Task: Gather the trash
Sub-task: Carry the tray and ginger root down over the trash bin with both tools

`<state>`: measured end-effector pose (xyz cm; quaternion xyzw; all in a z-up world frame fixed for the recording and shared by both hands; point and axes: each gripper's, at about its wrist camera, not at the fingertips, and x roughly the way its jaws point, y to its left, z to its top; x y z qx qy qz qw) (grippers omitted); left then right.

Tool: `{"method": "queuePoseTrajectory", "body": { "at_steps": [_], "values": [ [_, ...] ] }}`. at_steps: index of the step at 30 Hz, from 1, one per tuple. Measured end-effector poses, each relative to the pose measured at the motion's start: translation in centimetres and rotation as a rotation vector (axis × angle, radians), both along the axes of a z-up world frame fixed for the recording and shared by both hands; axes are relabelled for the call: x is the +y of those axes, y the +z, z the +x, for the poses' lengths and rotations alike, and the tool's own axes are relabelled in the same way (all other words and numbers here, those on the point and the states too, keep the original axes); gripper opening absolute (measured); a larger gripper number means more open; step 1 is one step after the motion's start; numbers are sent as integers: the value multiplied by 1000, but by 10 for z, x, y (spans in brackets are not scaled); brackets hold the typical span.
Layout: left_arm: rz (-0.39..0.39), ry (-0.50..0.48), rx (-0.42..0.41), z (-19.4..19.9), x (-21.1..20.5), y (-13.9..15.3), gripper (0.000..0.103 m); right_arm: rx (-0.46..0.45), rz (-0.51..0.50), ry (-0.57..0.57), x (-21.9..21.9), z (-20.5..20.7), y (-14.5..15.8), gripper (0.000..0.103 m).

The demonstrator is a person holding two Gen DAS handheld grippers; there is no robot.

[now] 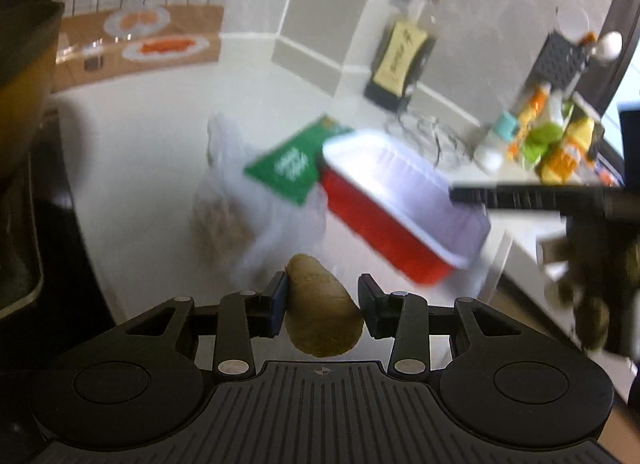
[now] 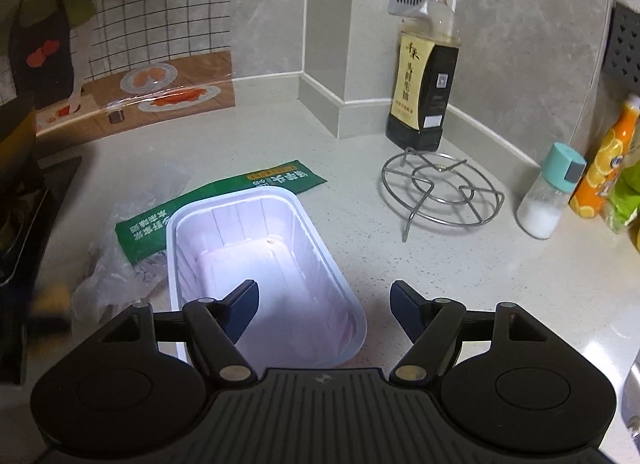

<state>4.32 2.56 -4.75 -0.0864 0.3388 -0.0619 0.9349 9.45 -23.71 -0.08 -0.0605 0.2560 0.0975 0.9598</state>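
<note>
In the left wrist view, my left gripper (image 1: pixel 323 298) is shut on a brown oval lump (image 1: pixel 320 312), which stands upright between the pads above the counter. Ahead lie a crumpled clear plastic bag (image 1: pixel 232 215), a green packet (image 1: pixel 288 167) and a tray with red outer walls and a white inside (image 1: pixel 380 232). A finger (image 1: pixel 500 195) of my right gripper reaches over that tray from the right. In the right wrist view, my right gripper (image 2: pixel 322 292) is open astride the near right wall of the tray (image 2: pixel 240 193), one finger inside and one outside. Green packet (image 2: pixel 224 199) and bag (image 2: pixel 116 264) lie to its left.
A dark sauce bottle (image 2: pixel 424 75) stands in the back corner, with a wire trivet (image 2: pixel 440 191) in front of it. A salt shaker (image 2: pixel 548 199) and orange and green packets (image 2: pixel 600 167) crowd the right edge. A dark stove edge (image 2: pixel 24 223) borders the left.
</note>
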Motion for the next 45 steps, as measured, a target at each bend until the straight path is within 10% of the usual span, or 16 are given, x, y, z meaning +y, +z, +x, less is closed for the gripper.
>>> {"method": "queuePoseTrajectory", "body": {
  "at_steps": [16, 25, 34, 45],
  "values": [
    [-35, 45, 52, -19, 9, -25, 43, 221, 82, 188, 9, -2, -18, 73],
    [-117, 30, 1, -29, 30, -23, 43, 205, 61, 47, 42, 39, -15, 73],
    [-175, -58, 3, -40, 45, -25, 43, 281, 9, -29, 68, 34, -28, 12],
    [-222, -103, -32, -58, 48, -14, 43, 305, 204, -109, 54, -38, -24, 6]
  ]
}}
